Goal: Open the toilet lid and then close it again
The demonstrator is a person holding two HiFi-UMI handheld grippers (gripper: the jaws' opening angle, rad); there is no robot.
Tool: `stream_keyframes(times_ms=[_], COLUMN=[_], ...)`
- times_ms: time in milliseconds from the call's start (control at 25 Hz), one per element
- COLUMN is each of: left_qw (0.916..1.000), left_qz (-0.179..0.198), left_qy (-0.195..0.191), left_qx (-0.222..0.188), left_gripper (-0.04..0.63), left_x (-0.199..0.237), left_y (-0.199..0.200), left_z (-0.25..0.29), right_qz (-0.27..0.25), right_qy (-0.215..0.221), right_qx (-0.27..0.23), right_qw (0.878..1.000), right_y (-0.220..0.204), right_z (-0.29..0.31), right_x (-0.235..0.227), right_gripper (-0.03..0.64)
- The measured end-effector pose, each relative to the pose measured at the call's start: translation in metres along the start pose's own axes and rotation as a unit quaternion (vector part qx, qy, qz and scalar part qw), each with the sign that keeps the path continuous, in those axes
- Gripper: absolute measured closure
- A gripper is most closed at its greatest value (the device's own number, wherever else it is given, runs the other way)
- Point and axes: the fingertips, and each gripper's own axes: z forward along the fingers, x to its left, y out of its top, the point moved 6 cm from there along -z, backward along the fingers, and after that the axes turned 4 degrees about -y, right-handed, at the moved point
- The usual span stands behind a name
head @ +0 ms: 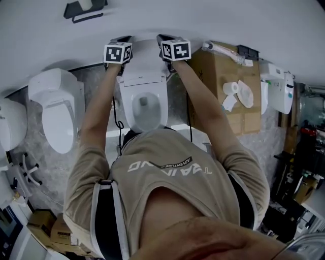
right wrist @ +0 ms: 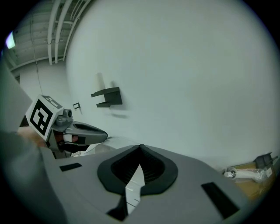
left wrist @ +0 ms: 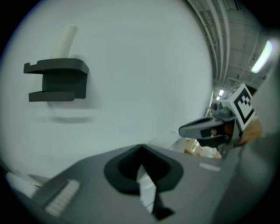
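Note:
The white toilet (head: 145, 104) stands against the wall ahead of me, its bowl uncovered and its seat down. Its lid (head: 144, 51) stands raised against the wall. My left gripper (head: 125, 40) is at the lid's upper left edge and my right gripper (head: 162, 38) at its upper right edge. In the left gripper view the left gripper (left wrist: 141, 152) has its jaws closed on a thin white sliver, the lid's edge, and the lid (left wrist: 168, 140) shows beyond. The right gripper (right wrist: 140, 148) looks the same, with the lid (right wrist: 103, 145) beside it.
A second toilet (head: 57, 109) stands to the left and another white one (head: 9, 124) at the far left. A cardboard box (head: 216, 76) with paper rolls (head: 231, 88) stands to the right, then a white fixture (head: 277, 89). A black holder (head: 84, 9) hangs on the wall.

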Motion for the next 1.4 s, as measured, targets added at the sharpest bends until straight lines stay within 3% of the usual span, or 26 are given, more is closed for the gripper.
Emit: stream_keyframes(times_ms=[320, 600, 760, 960, 1160, 1400], left_qw=[0.9998, 0.9998, 1.0, 0.9997, 0.9993, 0.9992], left_qz=[0.018, -0.006, 0.006, 0.022, 0.032, 0.035], left_qy=[-0.003, -0.009, -0.005, -0.004, 0.0, -0.004], left_qx=[0.0, -0.015, -0.002, 0.013, 0.018, 0.02], left_gripper=[0.594, 0.594, 0.594, 0.594, 0.592, 0.592], left_x=[0.001, 0.001, -0.003, -0.014, -0.029, -0.045], left_y=[0.003, 0.001, 0.001, -0.001, -0.009, -0.023], left_z=[0.01, 0.011, 0.006, -0.002, -0.017, -0.036], right_qz=[0.0, -0.023, -0.035, -0.04, -0.039, -0.048], right_qy=[0.008, 0.041, 0.037, 0.065, 0.076, 0.059], right_qx=[0.004, 0.062, 0.079, 0.113, 0.112, 0.086], right_qw=[1.0, 0.997, 0.996, 0.991, 0.99, 0.993], right_y=[0.019, 0.03, 0.032, 0.029, 0.019, 0.005], right_z=[0.005, 0.043, 0.05, 0.05, 0.034, 0.006], right_x=[-0.012, -0.016, -0.012, -0.004, 0.004, 0.02], right_gripper=[0.606, 0.606, 0.606, 0.606, 0.606, 0.606])
